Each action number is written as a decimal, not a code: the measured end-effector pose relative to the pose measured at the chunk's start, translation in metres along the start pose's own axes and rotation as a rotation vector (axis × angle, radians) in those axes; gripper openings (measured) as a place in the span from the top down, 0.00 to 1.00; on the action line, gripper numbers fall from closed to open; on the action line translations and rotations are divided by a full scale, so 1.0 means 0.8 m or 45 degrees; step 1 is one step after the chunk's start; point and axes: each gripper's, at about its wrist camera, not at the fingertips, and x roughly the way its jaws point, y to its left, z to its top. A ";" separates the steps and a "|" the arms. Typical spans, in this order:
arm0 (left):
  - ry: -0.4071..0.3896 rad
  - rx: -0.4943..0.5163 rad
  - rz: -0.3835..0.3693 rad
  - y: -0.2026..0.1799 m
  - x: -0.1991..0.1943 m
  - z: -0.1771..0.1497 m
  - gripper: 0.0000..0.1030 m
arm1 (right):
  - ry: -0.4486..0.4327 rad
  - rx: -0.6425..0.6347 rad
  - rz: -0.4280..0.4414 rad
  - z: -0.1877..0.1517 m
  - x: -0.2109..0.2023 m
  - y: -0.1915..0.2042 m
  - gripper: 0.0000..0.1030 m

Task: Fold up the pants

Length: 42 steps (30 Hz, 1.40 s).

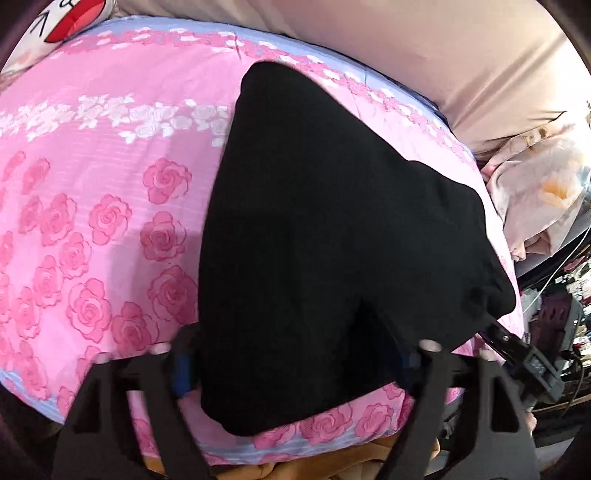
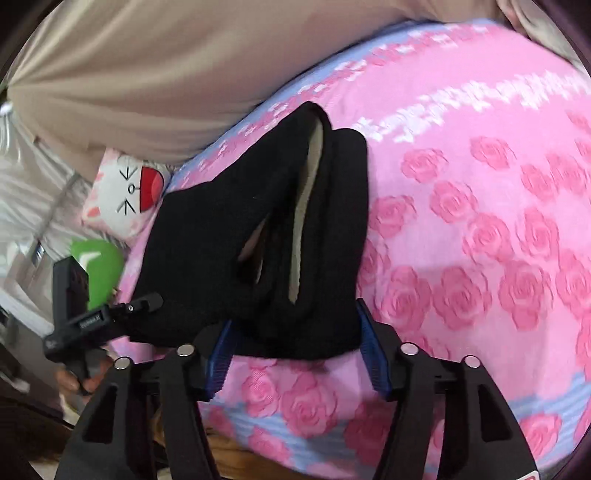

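Left wrist view: one pair of black pants (image 1: 317, 236) lies on one pink rose-print bedspread (image 1: 92, 206), folded into a thick, broad wedge that narrows toward the far end. The left gripper (image 1: 291, 363) stands with its tongs wide, one blue-padded finger at either side of the near edge of the pants; the cloth fills the gap, and I cannot tell whether it is pinched. One cartoon-face pillow (image 1: 62, 22) shows at the far left corner.

Right wrist view: the same pants (image 2: 258, 236) show stacked layers with a pale lining visible in a slit. The right gripper (image 2: 295, 354) has its tongs wide, straddling the near edge of the pants without closing on it. One green object (image 2: 98, 266) sits beside the pillow (image 2: 125, 192).
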 end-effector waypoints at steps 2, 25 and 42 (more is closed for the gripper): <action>-0.016 0.013 0.006 -0.003 -0.002 0.001 0.14 | -0.017 0.008 0.026 0.004 -0.007 0.002 0.34; -0.131 0.068 0.017 -0.014 -0.031 0.004 0.63 | -0.150 -0.198 -0.151 0.003 -0.015 0.053 0.67; -0.080 0.148 0.117 -0.017 -0.029 -0.036 0.56 | -0.067 -0.151 -0.148 -0.032 -0.021 0.044 0.56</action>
